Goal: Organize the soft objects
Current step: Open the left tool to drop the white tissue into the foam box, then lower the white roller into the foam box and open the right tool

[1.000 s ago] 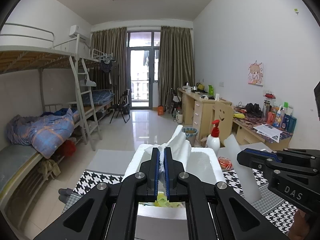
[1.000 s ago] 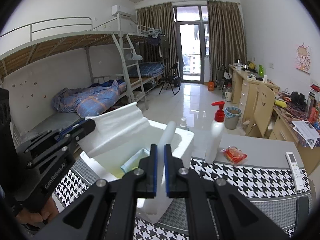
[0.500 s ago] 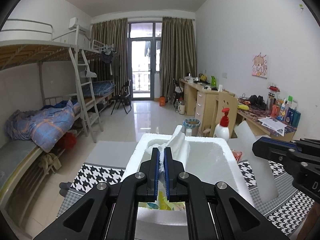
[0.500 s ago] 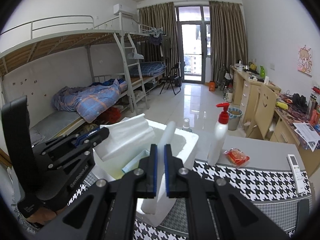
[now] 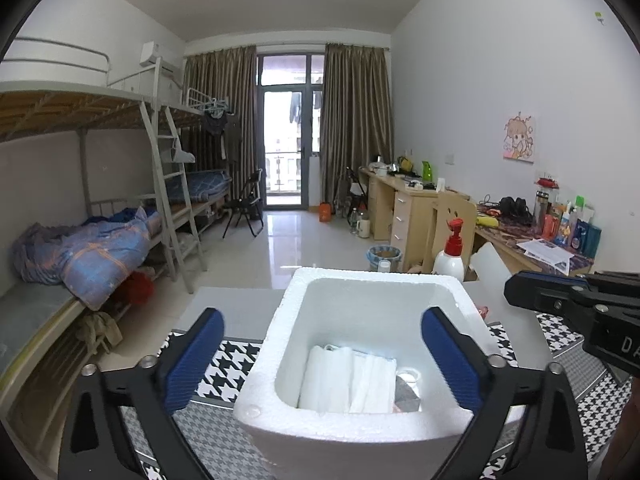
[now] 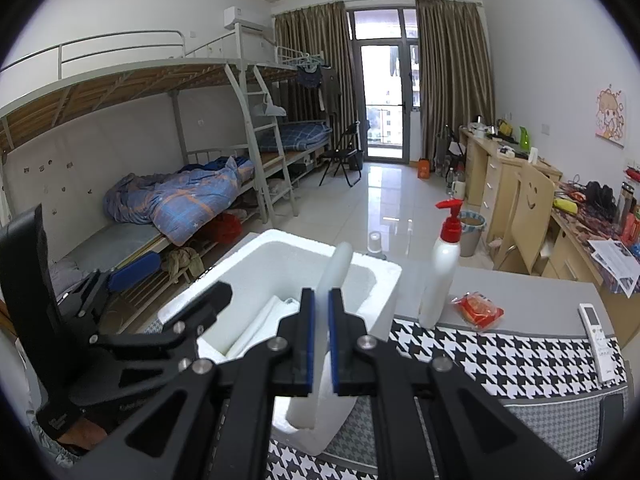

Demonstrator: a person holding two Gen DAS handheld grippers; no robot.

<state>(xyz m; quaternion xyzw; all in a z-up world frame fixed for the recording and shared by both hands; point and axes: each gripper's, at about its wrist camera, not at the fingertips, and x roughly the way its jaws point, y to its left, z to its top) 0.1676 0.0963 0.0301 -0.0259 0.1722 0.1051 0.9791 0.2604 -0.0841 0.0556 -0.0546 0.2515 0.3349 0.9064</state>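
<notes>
A white foam box (image 5: 372, 292) stands on the houndstooth table cloth (image 5: 232, 356); it also shows in the right wrist view (image 6: 380, 276). A folded white tissue (image 5: 344, 376) lies inside it, seen in the right view too (image 6: 260, 324). My left gripper (image 5: 322, 356) is open and empty, its blue pads either side of the box. My right gripper (image 6: 319, 344) is shut on the white foam lid (image 6: 336, 276), held on edge beside the box's right wall.
A white pump bottle with red top (image 6: 442, 268), a red snack packet (image 6: 478, 308) and a white remote (image 6: 598, 336) sit on the table to the right. Bunk beds (image 6: 180, 196) line the left wall, desks (image 6: 504, 172) the right.
My left gripper has opened and let go of the white tissue, which now lies in the box. The right gripper still holds the lid.
</notes>
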